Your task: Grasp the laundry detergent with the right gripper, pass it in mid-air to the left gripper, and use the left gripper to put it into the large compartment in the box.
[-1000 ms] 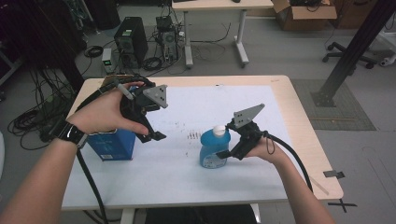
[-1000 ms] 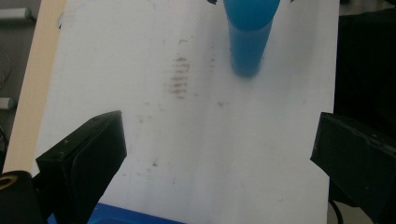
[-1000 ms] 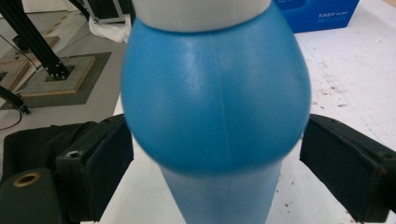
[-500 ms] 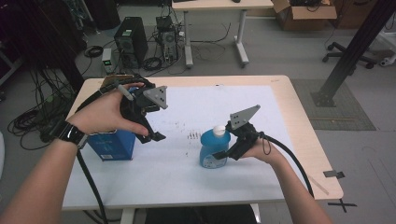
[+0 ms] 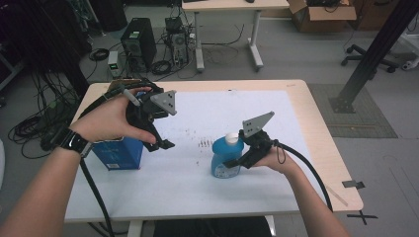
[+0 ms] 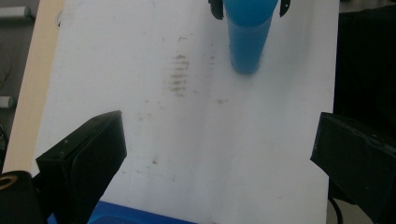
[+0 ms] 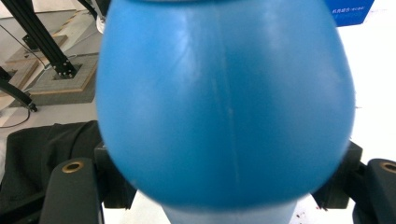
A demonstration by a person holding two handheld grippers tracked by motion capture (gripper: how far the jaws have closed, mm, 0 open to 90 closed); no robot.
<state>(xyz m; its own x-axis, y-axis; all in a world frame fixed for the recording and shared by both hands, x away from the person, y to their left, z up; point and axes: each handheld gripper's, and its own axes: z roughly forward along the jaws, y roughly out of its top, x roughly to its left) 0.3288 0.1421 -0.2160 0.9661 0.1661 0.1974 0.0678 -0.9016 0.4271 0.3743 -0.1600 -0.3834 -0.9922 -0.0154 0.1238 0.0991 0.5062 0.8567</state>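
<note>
A blue bottle [image 5: 223, 160] with a white cap [image 5: 230, 138] stands upright on the white mat [image 5: 276, 128], right of the middle. My right gripper [image 5: 233, 162] comes at it from the right. Its jaws have just been closing, and they now hug the bottle's [image 7: 224, 102] lower body on both sides. The bottle [image 6: 247, 32] also stands far off in the left gripper view. My left gripper [image 5: 160, 136] hangs above the mat's left part, open and with nothing between its jaws [image 6: 219, 126]. A blue box [image 5: 116, 154] stands under the left hand.
The mat covers most of a pale wooden table [image 5: 321, 148], with grey smudges [image 5: 203, 143] near its middle and a tape mark [image 5: 353, 183] at the right edge. On the floor beyond are a computer tower [image 5: 138, 44], cables, a desk leg and a black post base [image 5: 346, 103].
The right gripper's jaws have drawn in against the blue bottle. Both hands, the bottle and the box kept their places.
</note>
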